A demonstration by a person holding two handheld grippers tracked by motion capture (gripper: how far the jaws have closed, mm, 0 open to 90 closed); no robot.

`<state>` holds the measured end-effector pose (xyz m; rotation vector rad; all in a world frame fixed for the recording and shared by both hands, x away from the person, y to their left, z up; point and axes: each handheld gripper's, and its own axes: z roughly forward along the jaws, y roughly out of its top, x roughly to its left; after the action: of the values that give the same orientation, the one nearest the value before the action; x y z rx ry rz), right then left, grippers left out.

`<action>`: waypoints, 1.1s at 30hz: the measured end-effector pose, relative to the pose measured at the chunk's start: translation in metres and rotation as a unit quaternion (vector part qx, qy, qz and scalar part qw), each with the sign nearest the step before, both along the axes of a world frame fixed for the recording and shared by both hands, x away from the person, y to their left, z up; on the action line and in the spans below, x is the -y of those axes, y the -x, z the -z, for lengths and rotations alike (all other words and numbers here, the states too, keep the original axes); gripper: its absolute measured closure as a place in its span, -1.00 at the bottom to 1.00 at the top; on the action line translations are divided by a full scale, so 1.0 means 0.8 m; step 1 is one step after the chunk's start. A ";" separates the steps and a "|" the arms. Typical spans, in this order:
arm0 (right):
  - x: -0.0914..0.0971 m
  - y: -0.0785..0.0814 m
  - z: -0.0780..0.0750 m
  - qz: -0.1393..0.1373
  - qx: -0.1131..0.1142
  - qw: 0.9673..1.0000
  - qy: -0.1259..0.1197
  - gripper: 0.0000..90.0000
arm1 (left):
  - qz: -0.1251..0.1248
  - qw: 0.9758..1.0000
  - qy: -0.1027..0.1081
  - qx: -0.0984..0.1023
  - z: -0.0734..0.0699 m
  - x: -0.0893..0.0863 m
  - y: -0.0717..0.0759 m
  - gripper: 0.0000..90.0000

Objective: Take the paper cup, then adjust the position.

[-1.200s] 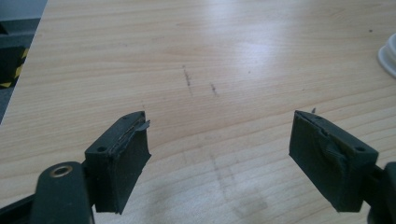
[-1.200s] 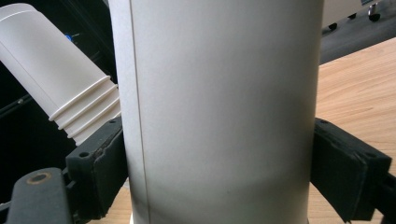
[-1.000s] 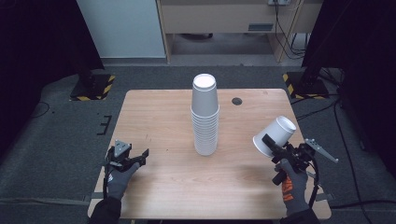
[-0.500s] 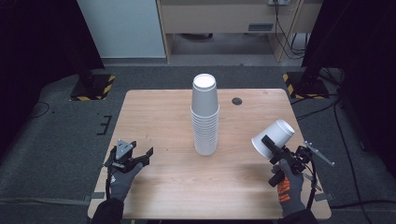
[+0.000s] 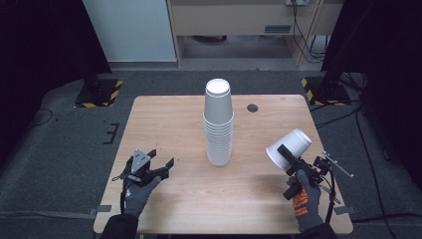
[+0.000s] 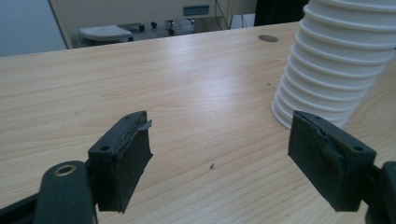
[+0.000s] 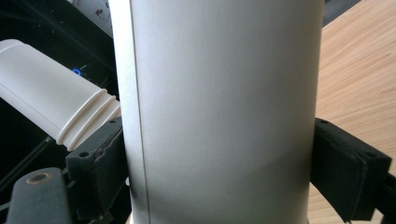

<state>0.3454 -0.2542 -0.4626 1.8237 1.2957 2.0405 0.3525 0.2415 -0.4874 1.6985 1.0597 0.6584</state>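
1 cup pinched in my right gripper, off the stack; left gripper spread, empty; rest unstacked yet.

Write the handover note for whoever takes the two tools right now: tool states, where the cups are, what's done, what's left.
Right tool: shut on a single white cup, held tilted in the air above the table's right side, apart from the stack.
Left tool: open, holding nothing, low over the table's left front; the stack's base sits just beyond its right jaw in the left gripper view.
Cup stack: upright at the table's middle, mouths down.
Done: one cup is in hand.
Left: probably placing that cup, on the stack or on the table; which one cannot be told from here.
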 end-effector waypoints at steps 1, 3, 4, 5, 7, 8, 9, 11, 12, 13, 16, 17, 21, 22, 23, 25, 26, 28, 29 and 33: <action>0.000 0.000 0.001 -0.001 -0.001 1.000 -0.004 -0.69 | 0.003 1.000 0.000 0.000 -0.001 0.002 0.001 -0.55; -0.001 0.000 0.001 -0.001 -0.002 1.000 -0.008 -0.69 | 0.010 1.000 0.005 0.004 -0.003 0.009 0.003 -0.55; -0.001 0.001 0.001 -0.002 -0.003 1.000 -0.008 -0.69 | 0.014 1.000 0.008 0.007 -0.004 0.012 0.004 -0.55; -0.001 0.000 0.000 -0.002 -0.003 1.000 -0.012 -0.69 | 0.018 1.000 0.009 0.010 -0.006 0.015 0.005 -0.55; -0.002 0.000 0.001 -0.004 -0.003 1.000 -0.017 -0.69 | 0.023 1.000 0.012 0.015 -0.007 0.020 0.006 -0.55; -0.002 0.000 0.001 -0.005 -0.006 1.000 -0.021 -0.69 | 0.028 0.999 0.012 0.017 -0.008 0.024 0.008 -0.55; -0.003 0.000 0.001 -0.005 -0.007 1.000 -0.024 -0.69 | 0.032 0.999 0.011 0.022 -0.010 0.027 0.009 -0.54; -0.004 0.000 0.002 -0.005 -0.010 0.999 -0.031 -0.69 | 0.037 0.999 0.013 0.029 -0.011 0.031 0.011 -0.53; -0.004 0.000 0.002 -0.005 -0.011 0.999 -0.032 -0.69 | 0.041 0.998 0.018 0.032 -0.013 0.035 0.013 -0.53; -0.004 0.000 0.002 -0.005 -0.011 0.999 -0.032 -0.69 | 0.042 0.998 0.018 0.035 -0.014 0.037 0.014 -0.52; -0.004 0.001 0.002 -0.002 -0.013 0.999 -0.036 -0.69 | 0.056 0.997 0.020 0.042 -0.018 0.047 0.017 -0.52; -0.004 0.001 0.002 -0.002 -0.014 0.999 -0.040 -0.69 | 0.062 0.997 0.021 0.044 -0.020 0.052 0.018 -0.51; -0.004 0.002 0.001 0.001 -0.014 0.998 -0.057 -0.69 | 0.082 0.995 0.020 0.050 -0.023 0.068 0.022 -0.48; -0.004 0.002 0.001 0.000 -0.014 0.998 -0.060 -0.69 | 0.089 0.995 0.019 0.052 -0.025 0.073 0.023 -0.48; -0.004 0.002 0.001 0.000 -0.014 0.998 -0.063 -0.69 | 0.094 0.994 0.019 0.056 -0.026 0.079 0.024 -0.47; -0.004 0.002 0.000 -0.001 -0.013 0.998 -0.064 -0.69 | 0.102 0.993 0.019 0.059 -0.028 0.085 0.025 -0.47; -0.005 0.003 0.000 -0.001 -0.012 0.998 -0.064 -0.69 | 0.107 0.992 0.020 0.061 -0.029 0.090 0.026 -0.47; -0.005 0.003 -0.001 -0.003 -0.012 0.998 -0.068 -0.69 | 0.118 0.991 0.018 0.066 -0.031 0.099 0.027 -0.45; -0.005 0.004 -0.001 -0.003 -0.012 0.998 -0.068 -0.69 | 0.125 0.990 0.017 0.069 -0.032 0.105 0.028 -0.44; -0.003 0.004 -0.003 -0.002 -0.007 0.998 -0.070 -0.69 | 0.139 0.987 0.012 0.075 -0.034 0.122 0.030 -0.42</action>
<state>0.3419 -0.2514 -0.4601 1.8979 1.1879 2.1750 0.3283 0.1442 -0.4602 1.7064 0.7051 0.5801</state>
